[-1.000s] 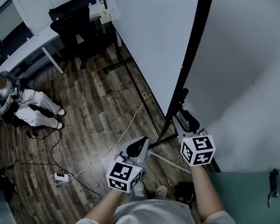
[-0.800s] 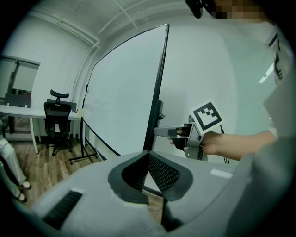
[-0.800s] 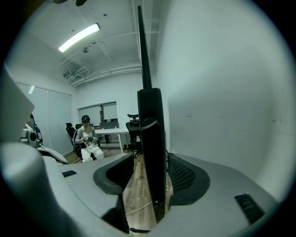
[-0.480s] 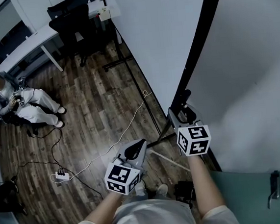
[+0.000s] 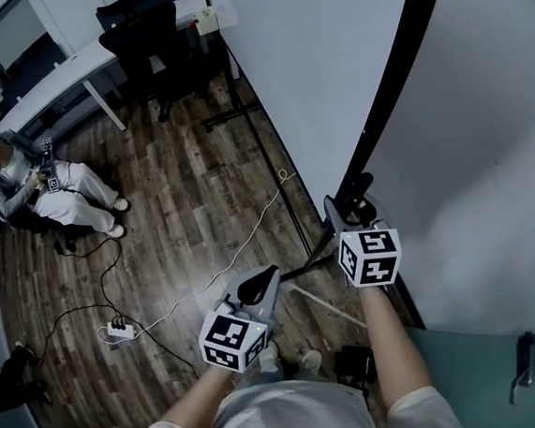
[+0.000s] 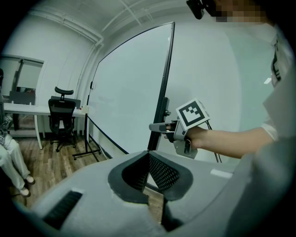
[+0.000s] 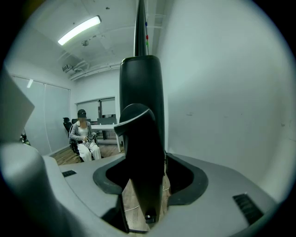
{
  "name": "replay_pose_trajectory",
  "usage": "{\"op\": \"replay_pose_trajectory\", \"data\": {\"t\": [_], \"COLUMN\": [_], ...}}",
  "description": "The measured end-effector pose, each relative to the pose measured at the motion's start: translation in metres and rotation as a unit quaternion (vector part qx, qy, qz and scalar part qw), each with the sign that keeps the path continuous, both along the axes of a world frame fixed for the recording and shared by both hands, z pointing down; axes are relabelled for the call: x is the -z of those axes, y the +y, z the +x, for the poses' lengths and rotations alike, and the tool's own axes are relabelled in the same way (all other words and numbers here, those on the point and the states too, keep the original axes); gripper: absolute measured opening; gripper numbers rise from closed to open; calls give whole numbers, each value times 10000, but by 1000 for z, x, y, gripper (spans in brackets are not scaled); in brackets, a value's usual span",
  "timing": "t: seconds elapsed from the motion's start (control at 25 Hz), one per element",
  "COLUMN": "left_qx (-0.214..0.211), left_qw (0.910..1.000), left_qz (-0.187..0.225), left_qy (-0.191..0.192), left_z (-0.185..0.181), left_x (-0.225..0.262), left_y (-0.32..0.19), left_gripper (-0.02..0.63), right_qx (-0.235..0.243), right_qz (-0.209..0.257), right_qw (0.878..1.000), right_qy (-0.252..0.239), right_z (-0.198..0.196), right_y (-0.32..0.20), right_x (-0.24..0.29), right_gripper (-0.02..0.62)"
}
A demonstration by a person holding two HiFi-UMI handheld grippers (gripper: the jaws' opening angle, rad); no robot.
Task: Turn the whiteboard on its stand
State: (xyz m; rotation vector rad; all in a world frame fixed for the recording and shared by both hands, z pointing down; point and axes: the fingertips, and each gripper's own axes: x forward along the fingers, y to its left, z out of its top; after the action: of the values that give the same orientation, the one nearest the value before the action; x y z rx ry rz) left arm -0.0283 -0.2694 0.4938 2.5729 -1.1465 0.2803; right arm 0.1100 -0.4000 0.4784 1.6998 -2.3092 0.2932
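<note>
The whiteboard [image 5: 329,71] stands upright in its black frame [image 5: 396,83], almost edge-on to me. My right gripper [image 5: 350,208] reaches to the frame's side post, just under the black pivot knob [image 5: 363,186]. In the right gripper view the black post [image 7: 141,139] stands between the jaws of the right gripper [image 7: 147,175]. They have just been opening, and a gap shows beside the post. My left gripper [image 5: 266,276] hangs lower left, clear of the stand, its jaws [image 6: 148,155] shut on nothing. The left gripper view shows the whiteboard [image 6: 129,92] and the right gripper [image 6: 155,126].
The stand's black foot bars [image 5: 273,170] run across the wooden floor. A white cable and a power strip [image 5: 117,331] lie at the left. A person sits on a chair [image 5: 39,183] at far left, beside a desk [image 5: 75,72] and an office chair [image 5: 143,42]. A wall [image 5: 486,140] is close on the right.
My right gripper has moved forward to the post, which now sits deeper between its jaws. The left gripper has stayed about where it was.
</note>
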Motion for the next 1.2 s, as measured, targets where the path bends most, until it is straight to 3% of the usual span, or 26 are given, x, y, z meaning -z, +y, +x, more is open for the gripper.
{"op": "replay_pose_trajectory", "data": {"t": [0.84, 1.2], "left_qx": [83, 161], "left_qw": [9999, 9998], "left_qz": [-71, -47], "left_qy": [14, 45], "left_z": [-4, -10], "left_x": [4, 11], "left_y": [6, 26], "left_gripper": [11, 11], "right_qx": [42, -83], "right_qz": [-96, -71], "right_qw": [9999, 9999], "right_qy": [55, 77], "right_z": [10, 27], "right_y": [-14, 6], "right_x": [4, 10], "right_gripper": [179, 178]}}
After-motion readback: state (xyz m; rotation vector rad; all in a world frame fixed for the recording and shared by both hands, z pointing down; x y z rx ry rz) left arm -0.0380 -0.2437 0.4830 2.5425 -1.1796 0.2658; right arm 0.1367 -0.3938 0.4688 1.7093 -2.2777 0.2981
